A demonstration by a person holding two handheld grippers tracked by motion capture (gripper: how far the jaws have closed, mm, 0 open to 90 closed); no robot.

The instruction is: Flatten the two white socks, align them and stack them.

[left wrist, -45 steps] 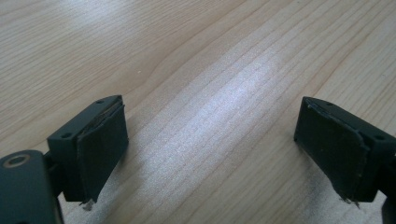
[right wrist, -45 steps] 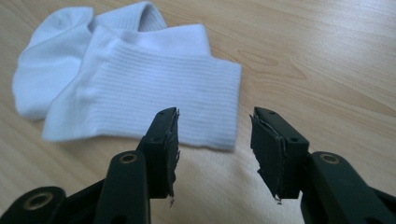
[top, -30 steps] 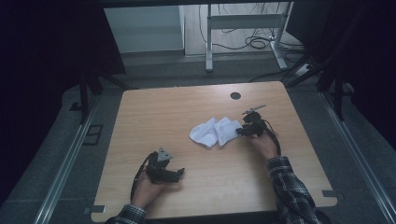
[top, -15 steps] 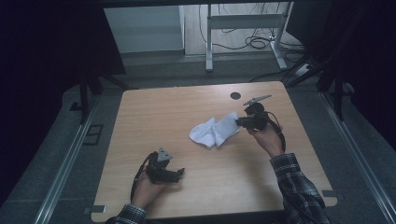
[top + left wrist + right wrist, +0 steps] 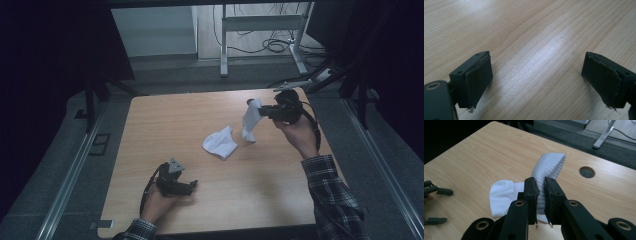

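A white ribbed sock hangs above the wooden table at its far right. My right gripper is shut on its upper part. In the right gripper view the sock is pinched between the two black jaws of the right gripper. A second white sock lies flat on the table below and to the left, also seen as the second sock. My left gripper rests near the front edge, open. Its pads stand wide apart over bare wood.
A round cable hole sits in the table near the far edge. Beyond the table stand a white desk frame and loose cables on the floor. Dark panels flank both sides.
The right hand has risen with the ribbed sock, lifting it off the table and away from the other sock. The left hand has stayed put.
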